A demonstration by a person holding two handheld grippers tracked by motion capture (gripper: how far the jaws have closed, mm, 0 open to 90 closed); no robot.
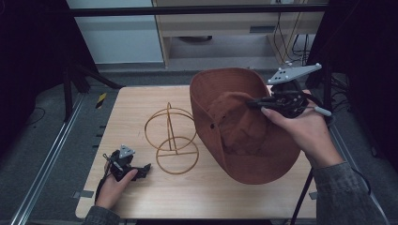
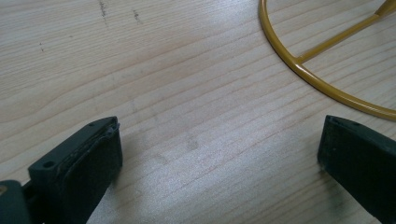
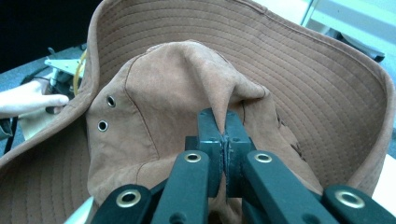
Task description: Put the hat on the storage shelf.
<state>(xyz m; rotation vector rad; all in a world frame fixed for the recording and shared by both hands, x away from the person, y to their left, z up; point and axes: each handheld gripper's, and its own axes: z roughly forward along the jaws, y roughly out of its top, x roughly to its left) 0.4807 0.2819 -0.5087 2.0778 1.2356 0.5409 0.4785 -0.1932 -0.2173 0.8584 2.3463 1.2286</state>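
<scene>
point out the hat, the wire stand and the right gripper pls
brown hat [image 1: 263, 150]: high view, on the near brim.
gold wire stand [image 1: 177, 158]: high view, on its round base ring.
right gripper [image 3: 224, 122]: right gripper view, where the jaws pinch a fold of the hat's crown.

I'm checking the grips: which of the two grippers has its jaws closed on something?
The right gripper: its jaws pinch a fold of the brown hat's crown. The left gripper rests open over the table, holding nothing.
</scene>
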